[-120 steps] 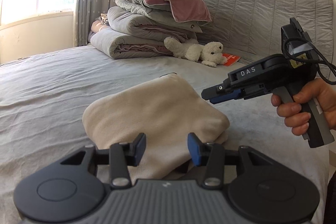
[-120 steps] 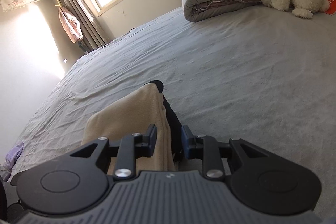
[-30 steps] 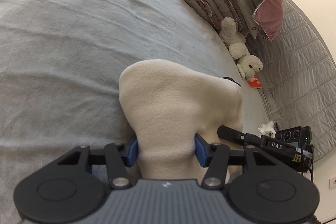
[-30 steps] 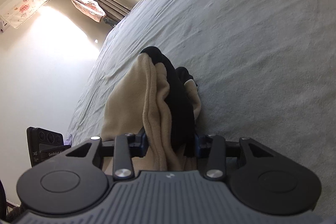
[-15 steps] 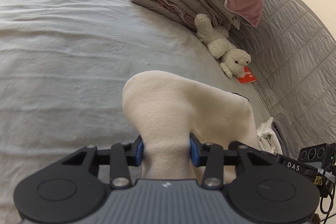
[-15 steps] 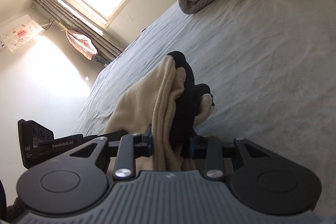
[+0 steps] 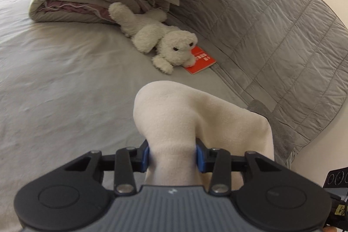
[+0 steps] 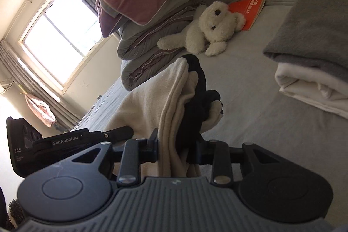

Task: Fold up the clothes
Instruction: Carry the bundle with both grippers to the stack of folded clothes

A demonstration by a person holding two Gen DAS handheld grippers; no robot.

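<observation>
Fleece garment (image 7: 195,121), cream with a black part, is hanging above the grey bed (image 7: 65,88), bunched between both grippers. Left gripper (image 7: 172,154) is pinching one end, its jaws having just been closing; right gripper (image 8: 177,150) is clamping the other, near the stuffed dog (image 8: 208,29).

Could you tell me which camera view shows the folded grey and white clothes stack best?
The right wrist view: the folded stack lies in full sight on the bed. The left wrist view shows only a grey sliver behind the cream garment.
</observation>
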